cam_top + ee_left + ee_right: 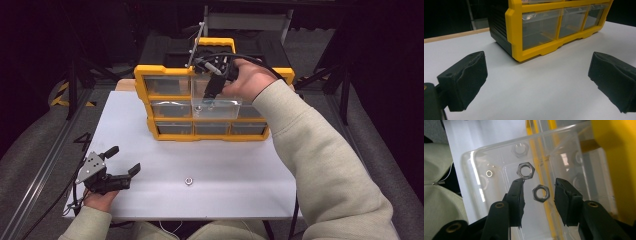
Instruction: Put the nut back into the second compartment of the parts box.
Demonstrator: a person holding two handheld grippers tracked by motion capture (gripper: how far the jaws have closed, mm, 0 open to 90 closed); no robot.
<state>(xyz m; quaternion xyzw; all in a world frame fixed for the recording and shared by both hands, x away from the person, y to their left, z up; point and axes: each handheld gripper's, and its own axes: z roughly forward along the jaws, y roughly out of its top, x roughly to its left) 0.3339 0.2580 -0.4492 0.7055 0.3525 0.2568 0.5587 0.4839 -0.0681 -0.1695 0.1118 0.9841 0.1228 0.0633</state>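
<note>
The right gripper [539, 192] hangs over a clear drawer [474, 170] pulled out of the yellow organizer [165, 136], its jaws parted with a gap between them and pressing on nothing. In the right gripper view, 1 hex nut [540, 193] lies on the drawer floor directly between the 2 pads, clear of both, slightly nearer the left pad. A 2nd hex nut [525, 170] lies just beyond the tip of the left finger [516, 195], so close that contact cannot be ruled out. A 3rd nut [519, 149] sits farther back near the drawer's rear wall, and a small ring-shaped piece [489, 173] lies off to the left. In the high view the right hand [252, 80] holds that gripper at the organizer's upper middle row. The left gripper [123, 164] rests on the white table [240, 170] near its front left corner, jaws spread wide and empty, well apart from the organizer. 1 more nut [189, 181] lies alone on the table, to the right of the left gripper.
</note>
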